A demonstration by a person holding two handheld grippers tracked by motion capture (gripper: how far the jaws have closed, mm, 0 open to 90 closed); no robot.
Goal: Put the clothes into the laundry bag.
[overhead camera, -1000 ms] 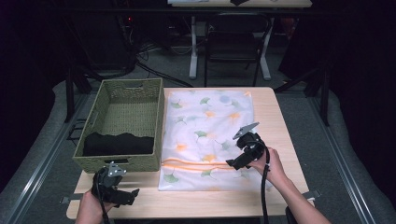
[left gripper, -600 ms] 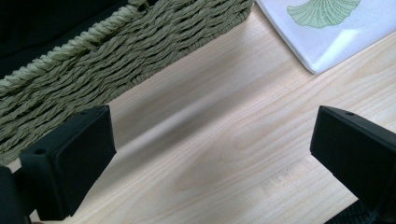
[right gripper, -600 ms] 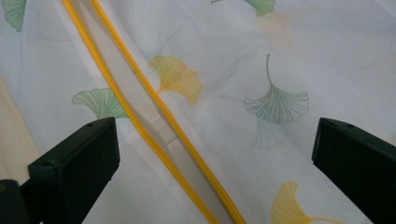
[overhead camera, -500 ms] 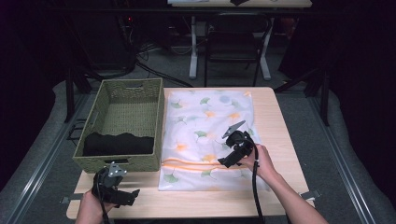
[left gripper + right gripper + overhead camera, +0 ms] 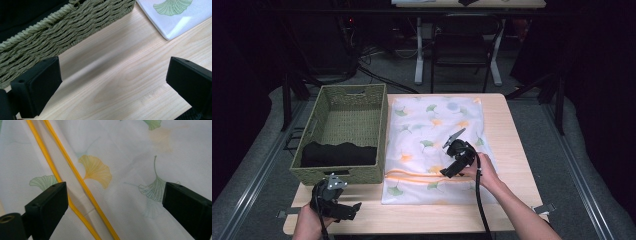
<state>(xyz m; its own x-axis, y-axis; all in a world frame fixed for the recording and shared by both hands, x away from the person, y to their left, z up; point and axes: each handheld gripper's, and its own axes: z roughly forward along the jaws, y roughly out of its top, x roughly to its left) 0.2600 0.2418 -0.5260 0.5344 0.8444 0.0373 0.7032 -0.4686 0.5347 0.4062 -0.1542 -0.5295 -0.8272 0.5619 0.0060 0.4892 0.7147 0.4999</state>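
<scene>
In the high view a white cloth (image 5: 439, 145) printed with green and yellow leaves lies spread over the middle of the wooden table (image 5: 517, 150), running from the far edge almost to the near one, with two thin orange stripes (image 5: 412, 176) crossing it toward its lower part. The right gripper (image 5: 448, 173) sits over the lower centre of that cloth, just right of the stripes, held by a hand (image 5: 482, 172) that enters from the bottom right of the frame. In the right gripper view its jaws stand wide apart with nothing between them, the cloth (image 5: 120, 165) directly below and the stripes (image 5: 75, 177) running diagonally from upper left to lower centre. The left gripper (image 5: 352, 209) rests at the lower left of the high view, over bare table in front of a green woven basket (image 5: 377, 125) that holds a dark folded fabric (image 5: 337, 154). The left gripper view shows its jaws also spread wide and empty, the basket (image 5: 62, 27) at upper left and a corner of the cloth (image 5: 175, 17) at upper right.
</scene>
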